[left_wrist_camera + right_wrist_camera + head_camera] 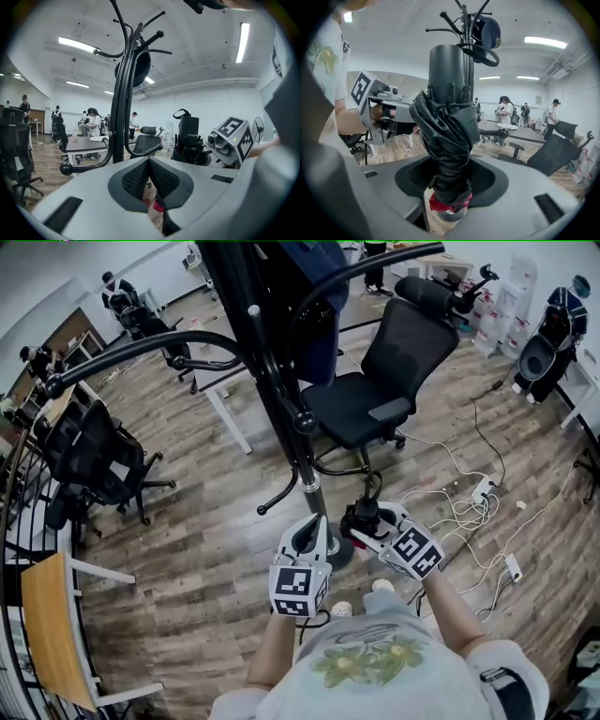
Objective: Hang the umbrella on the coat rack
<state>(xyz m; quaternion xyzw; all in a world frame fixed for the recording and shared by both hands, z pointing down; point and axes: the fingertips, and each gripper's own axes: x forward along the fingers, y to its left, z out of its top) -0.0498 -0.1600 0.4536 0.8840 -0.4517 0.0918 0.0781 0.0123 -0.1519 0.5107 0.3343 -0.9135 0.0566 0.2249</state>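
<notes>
Umbrella stands upright, gripped in the jaws of the right gripper, the coat rack hooks ahead and above; left gripper jaws closed, empty

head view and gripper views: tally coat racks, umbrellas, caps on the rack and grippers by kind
coat rack: 1
umbrella: 1
cap hung on the rack: 1
grippers: 2, left gripper and right gripper
total: 5
</notes>
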